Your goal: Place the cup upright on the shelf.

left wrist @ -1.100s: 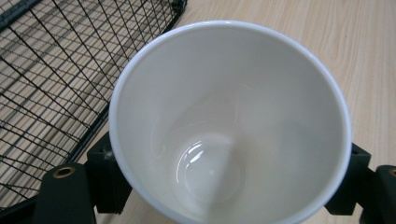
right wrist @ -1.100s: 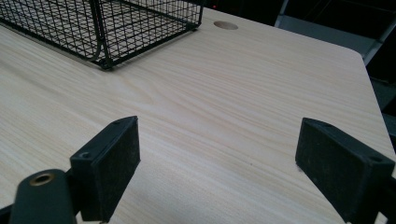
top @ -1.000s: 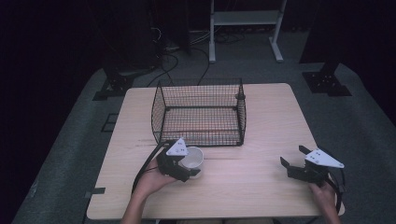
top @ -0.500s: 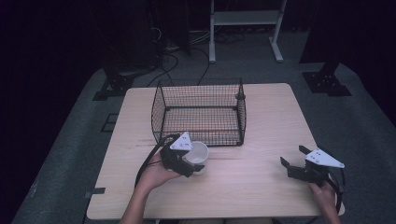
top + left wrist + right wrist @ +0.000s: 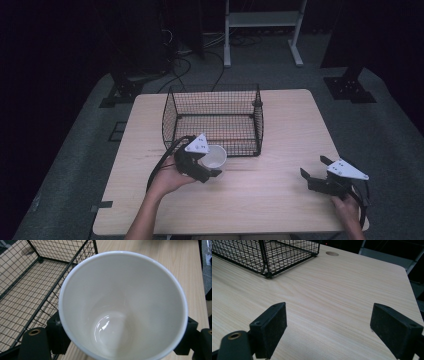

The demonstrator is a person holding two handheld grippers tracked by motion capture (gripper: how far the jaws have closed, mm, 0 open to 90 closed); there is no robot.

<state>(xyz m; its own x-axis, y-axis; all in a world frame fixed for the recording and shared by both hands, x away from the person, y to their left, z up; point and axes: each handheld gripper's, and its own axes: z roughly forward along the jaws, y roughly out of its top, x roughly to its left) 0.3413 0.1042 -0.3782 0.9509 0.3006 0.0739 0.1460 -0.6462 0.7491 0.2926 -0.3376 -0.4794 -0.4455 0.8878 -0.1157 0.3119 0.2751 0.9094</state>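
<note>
A white cup (image 5: 215,157) hangs above the table at the front left corner of the black wire basket (image 5: 214,120). My left gripper (image 5: 209,167) is shut on the white cup. In the left gripper view the white cup (image 5: 122,305) faces me mouth-on, empty inside, with a black jaw pressed on each side. The basket (image 5: 27,285) lies just behind it to the left. My right gripper (image 5: 314,172) rests open near the table's front right, with nothing between its fingers. In the right gripper view my right gripper (image 5: 328,325) has wide-set pads over bare wood.
The wooden table (image 5: 280,200) has free room in the middle and front. The basket's corner (image 5: 265,263) shows far left in the right gripper view, and a round hole (image 5: 332,253) sits near the table's back edge. A metal stand (image 5: 262,30) is on the floor beyond.
My left gripper has lifted the white cup and carried it up and toward the basket's front corner. The right gripper has stayed put.
</note>
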